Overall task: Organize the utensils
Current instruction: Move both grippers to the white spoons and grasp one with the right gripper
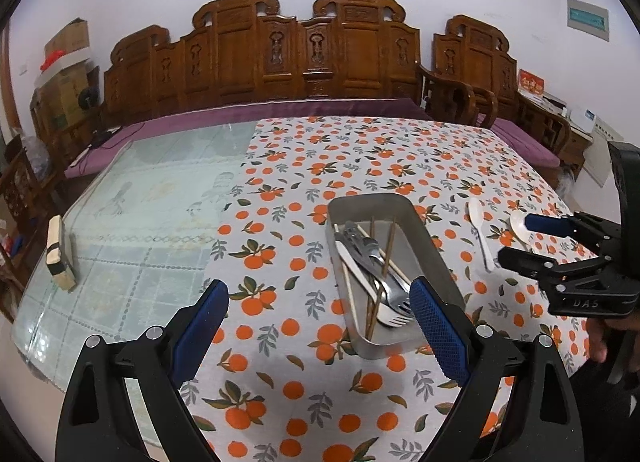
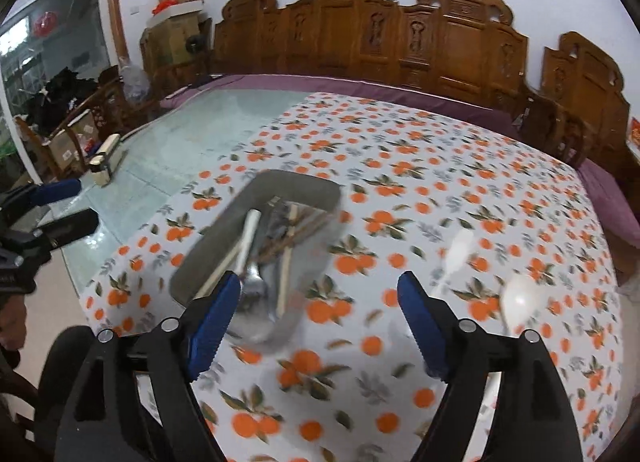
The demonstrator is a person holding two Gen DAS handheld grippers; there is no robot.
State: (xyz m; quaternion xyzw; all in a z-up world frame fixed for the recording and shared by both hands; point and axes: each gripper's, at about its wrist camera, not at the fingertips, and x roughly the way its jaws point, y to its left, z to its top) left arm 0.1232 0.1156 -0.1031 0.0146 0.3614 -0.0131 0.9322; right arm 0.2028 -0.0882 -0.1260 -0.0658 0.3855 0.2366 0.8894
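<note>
Both the right gripper (image 2: 318, 316) and the left gripper (image 1: 318, 336) stand apart, empty. The long white plastic spoon (image 1: 480, 229), right of the rectangular metal tray (image 1: 430, 238), seems light and slippery; the thin handle is probably best to grip.

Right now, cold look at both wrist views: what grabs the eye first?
The orange-print tablecloth dominates, covering the right part of the glass-topped table. On it sits a metal tray holding forks, a knife and chopsticks, while two white spoons lie loose to its right. Both grippers, left and right, hang open and empty before the tray.
</note>
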